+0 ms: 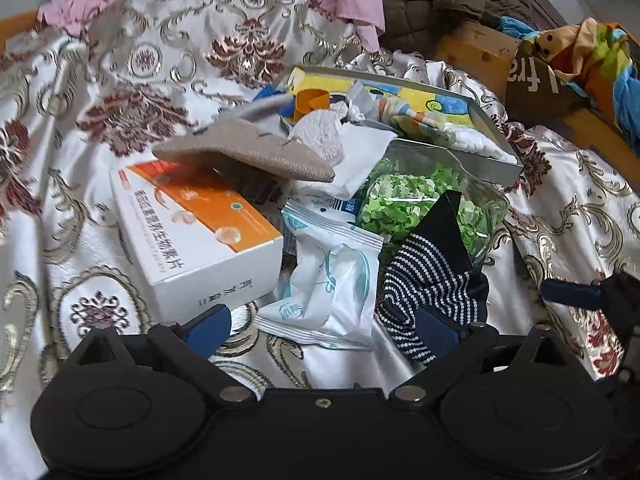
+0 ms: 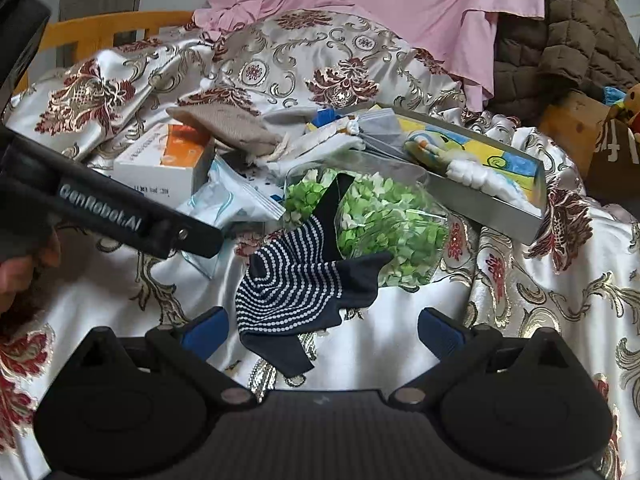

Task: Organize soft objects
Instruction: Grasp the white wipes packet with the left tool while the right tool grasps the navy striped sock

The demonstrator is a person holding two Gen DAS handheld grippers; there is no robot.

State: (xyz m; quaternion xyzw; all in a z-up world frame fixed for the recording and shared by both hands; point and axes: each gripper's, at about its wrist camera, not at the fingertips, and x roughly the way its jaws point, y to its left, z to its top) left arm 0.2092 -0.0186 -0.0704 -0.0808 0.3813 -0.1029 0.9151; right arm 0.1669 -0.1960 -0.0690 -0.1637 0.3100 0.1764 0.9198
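Both tools stand with fingers apart, holding nothing. The right gripper [image 2: 322, 332] hovers just over the striped navy sock [image 2: 292, 284], which lies on the patterned bedspread [image 2: 540, 320], its top resting against the bag of green bits [image 2: 384, 220]. The left gripper [image 1: 322, 330] sits near the white packet [image 1: 332, 280]. Best to pinch the sock's bunched middle, clear of the bag.

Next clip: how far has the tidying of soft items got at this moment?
Done: little visible; only a white folded cloth lies in the shallow grey box. In hand: nothing; both open tools, left tool and right tool, flank the navy dotted sock. Left: sock, beige fabric pouch, white plastic packets remain jumbled on the bedspread.
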